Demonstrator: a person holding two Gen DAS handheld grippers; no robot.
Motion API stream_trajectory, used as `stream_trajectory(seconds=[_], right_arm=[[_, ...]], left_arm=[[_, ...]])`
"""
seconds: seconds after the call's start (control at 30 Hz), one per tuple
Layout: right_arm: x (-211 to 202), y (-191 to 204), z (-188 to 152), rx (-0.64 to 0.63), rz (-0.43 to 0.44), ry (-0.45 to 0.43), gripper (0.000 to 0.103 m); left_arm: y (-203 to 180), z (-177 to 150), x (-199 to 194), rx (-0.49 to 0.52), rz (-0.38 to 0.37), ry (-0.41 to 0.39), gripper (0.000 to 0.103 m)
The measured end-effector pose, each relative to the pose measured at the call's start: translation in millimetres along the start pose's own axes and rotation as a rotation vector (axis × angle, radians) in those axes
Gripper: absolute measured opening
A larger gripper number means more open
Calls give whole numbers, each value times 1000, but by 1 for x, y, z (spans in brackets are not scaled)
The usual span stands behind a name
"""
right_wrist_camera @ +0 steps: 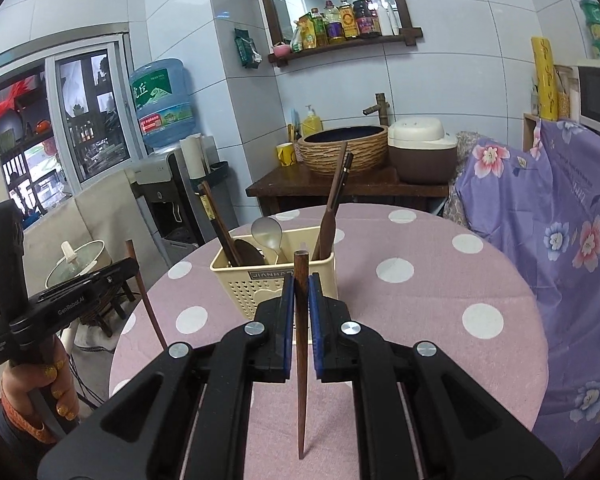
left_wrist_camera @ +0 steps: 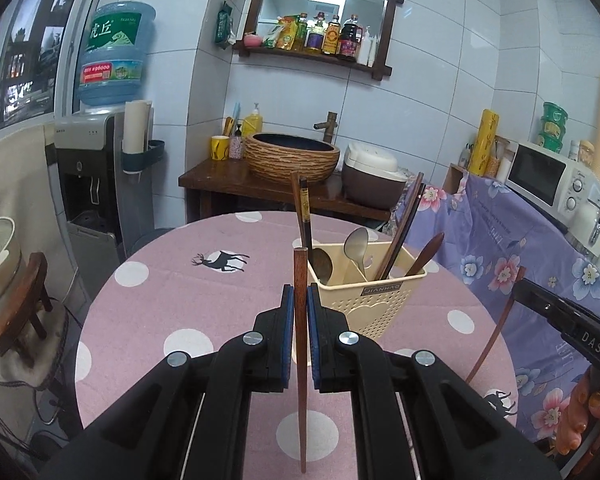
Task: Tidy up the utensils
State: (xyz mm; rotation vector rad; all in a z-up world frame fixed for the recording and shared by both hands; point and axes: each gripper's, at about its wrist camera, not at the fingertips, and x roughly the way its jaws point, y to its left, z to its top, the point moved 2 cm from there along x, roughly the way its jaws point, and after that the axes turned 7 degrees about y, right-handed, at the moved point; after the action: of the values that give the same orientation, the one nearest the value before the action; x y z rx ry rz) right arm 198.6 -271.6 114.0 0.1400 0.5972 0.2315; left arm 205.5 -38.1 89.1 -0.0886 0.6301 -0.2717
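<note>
Just ahead of both grippers stands the utensil basket (left_wrist_camera: 367,289). The left gripper (left_wrist_camera: 299,308) and right gripper (right_wrist_camera: 301,300) each pinch one chopstick (left_wrist_camera: 301,364) upright (narrow end down); lower both tips into one compartment before letting go.

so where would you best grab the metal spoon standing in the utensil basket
Grip the metal spoon by its bowl, coming from above. It stands handle-down in the cream basket, so only the bowl shows above the rim, between the wooden utensils either side.
</note>
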Motion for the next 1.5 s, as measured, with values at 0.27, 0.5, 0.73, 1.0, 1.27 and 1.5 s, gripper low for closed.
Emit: stream_trajectory(seconds=[0.27,0.5,0.73,1.0,1.27,1.5], right_arm=[[-18,12,39,-51,21,-49,8],[-40,34,128,-89,22,-144,8],[-20,44,180,-89,-70,-214,8],[55,29,128,-60,-81,-92,8],[96,20,93,-55,-98,-17,8],[82,22,84,-81,-140,-100,39]], left_arm=[[-1,31,-18,11,-31,-41,8],[-21,112,-53,44,-60,-141,8],[-41,160,-45,41,-6,-222,8],[-28,102,33,10,17,-74,8],[-22,56,72,22,52,3,6],[-24,50,68,53,69,-12,8]])
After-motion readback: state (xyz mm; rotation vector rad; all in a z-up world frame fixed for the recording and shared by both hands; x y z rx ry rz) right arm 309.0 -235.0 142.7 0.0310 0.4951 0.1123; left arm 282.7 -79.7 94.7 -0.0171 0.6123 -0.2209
